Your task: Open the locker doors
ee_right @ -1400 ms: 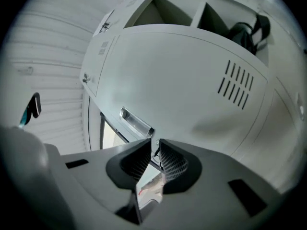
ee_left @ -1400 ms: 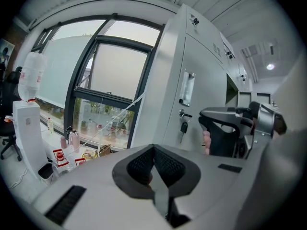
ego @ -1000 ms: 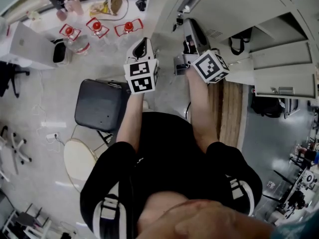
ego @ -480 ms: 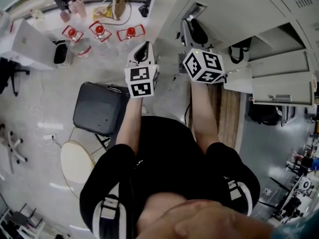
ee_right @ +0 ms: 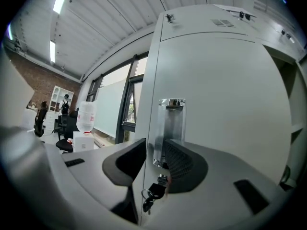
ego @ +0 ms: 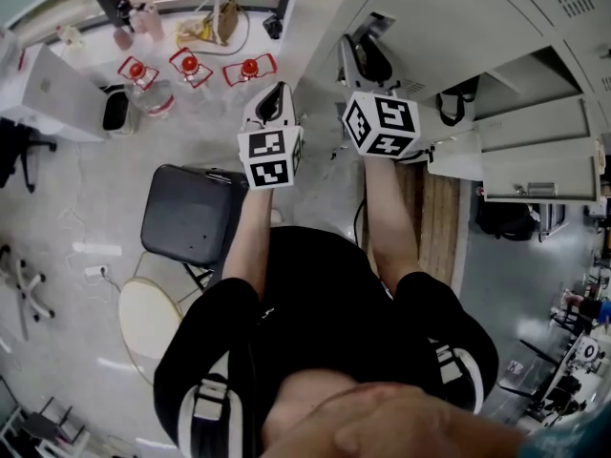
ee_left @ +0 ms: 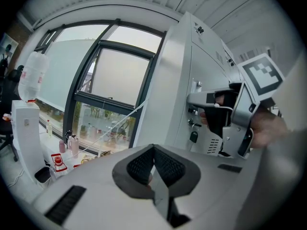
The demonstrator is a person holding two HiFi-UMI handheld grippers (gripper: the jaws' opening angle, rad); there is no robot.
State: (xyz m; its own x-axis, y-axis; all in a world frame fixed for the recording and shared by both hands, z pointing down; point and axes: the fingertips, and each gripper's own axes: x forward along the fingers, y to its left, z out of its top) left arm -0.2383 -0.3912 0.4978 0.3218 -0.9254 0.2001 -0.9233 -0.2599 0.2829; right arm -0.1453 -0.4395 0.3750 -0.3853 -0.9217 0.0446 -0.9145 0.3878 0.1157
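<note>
A tall grey locker door (ee_right: 225,95) fills the right gripper view, with a chrome handle (ee_right: 169,128) and a key with a key ring (ee_right: 156,188) in the lock below it. My right gripper (ee_right: 154,159) is level, and its jaws have just been opening. The door's edge and the handle's lower end stand between them, and the pads do not press. In the head view the right gripper (ego: 363,57) is at the lockers (ego: 449,27). The left gripper (ego: 277,92) hangs apart to its left, shut and empty (ee_left: 153,164).
Two locker doors (ego: 535,151) stand open at the right above a wooden bench (ego: 441,218). A black chair (ego: 191,213) is on the floor at the left, with red items (ego: 191,65) beyond it. A water dispenser (ee_left: 29,128) stands by the window.
The right gripper has rolled, its marker cube showing other faces, and shifted a little left along the lockers. The left gripper has stayed put.
</note>
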